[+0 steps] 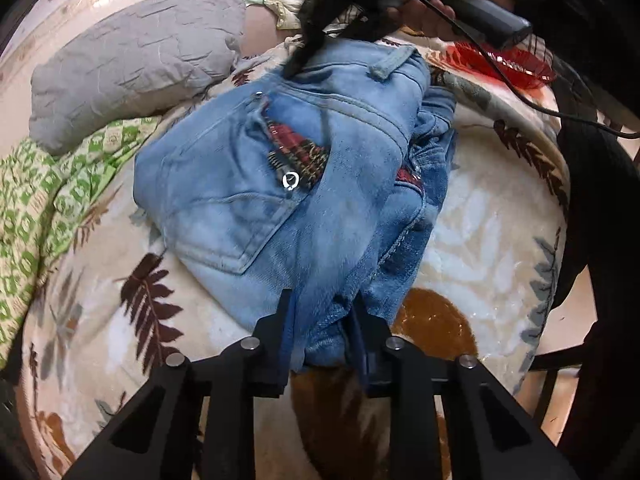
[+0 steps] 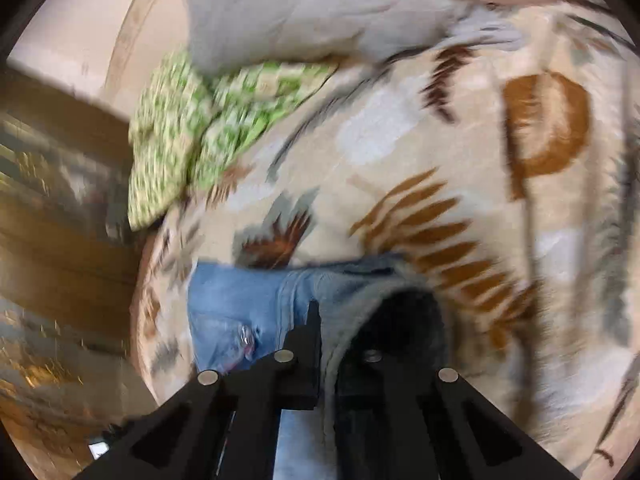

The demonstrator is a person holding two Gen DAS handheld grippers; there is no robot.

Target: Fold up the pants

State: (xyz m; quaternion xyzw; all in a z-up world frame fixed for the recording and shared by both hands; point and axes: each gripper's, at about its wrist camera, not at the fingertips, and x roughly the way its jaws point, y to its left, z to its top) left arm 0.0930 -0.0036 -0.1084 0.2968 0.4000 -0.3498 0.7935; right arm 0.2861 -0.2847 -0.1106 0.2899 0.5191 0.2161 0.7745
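Light blue jeans (image 1: 248, 184) lie bunched on a leaf-patterned blanket (image 1: 488, 216), back pocket up, a red plaid lining showing. My left gripper (image 1: 322, 304) is shut on a fold of the denim at the pile's near edge. At the top of the left wrist view, a hand holds my right gripper (image 1: 298, 66), whose tips press on the waistband. In the blurred right wrist view, my right gripper (image 2: 326, 316) is shut on a raised denim edge (image 2: 352, 280); its right finger is hidden under the cloth.
A grey pillow (image 1: 132, 64) and a green patterned cloth (image 1: 48, 196) lie at the left of the bed. A red comb-like object (image 1: 508, 68) sits at the far right. A black cable (image 1: 532, 104) trails past a dark sleeve (image 1: 592, 160).
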